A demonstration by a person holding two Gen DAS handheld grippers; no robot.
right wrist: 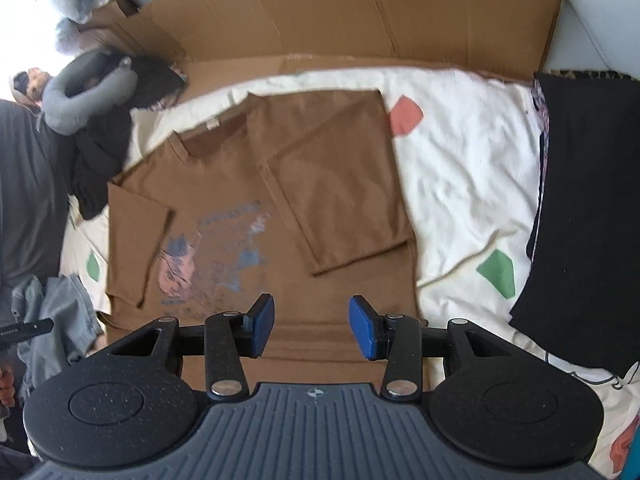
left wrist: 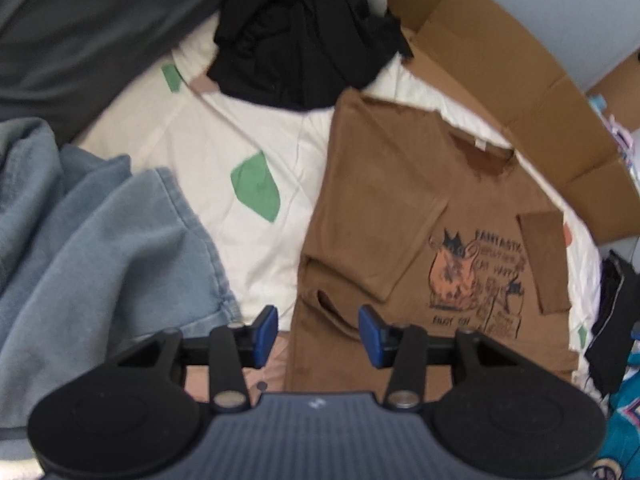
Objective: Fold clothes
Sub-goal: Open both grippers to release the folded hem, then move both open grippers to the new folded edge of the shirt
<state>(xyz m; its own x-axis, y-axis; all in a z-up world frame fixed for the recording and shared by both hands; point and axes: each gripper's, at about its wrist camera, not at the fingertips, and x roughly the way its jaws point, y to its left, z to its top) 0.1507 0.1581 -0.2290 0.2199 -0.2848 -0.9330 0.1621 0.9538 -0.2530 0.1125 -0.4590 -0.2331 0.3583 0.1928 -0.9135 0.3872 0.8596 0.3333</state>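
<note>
- The left gripper is pointing steeply down over the brown T-shirt, fingers apart, holding nothing.
- The right gripper is hovering likewise, fingers apart and empty.

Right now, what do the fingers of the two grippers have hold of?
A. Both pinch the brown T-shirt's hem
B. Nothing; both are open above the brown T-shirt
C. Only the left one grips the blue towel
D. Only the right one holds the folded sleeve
B: the left gripper and right gripper both show a clear gap between blue pads, with the brown T-shirt lying flat beneath, not pinched.
</note>
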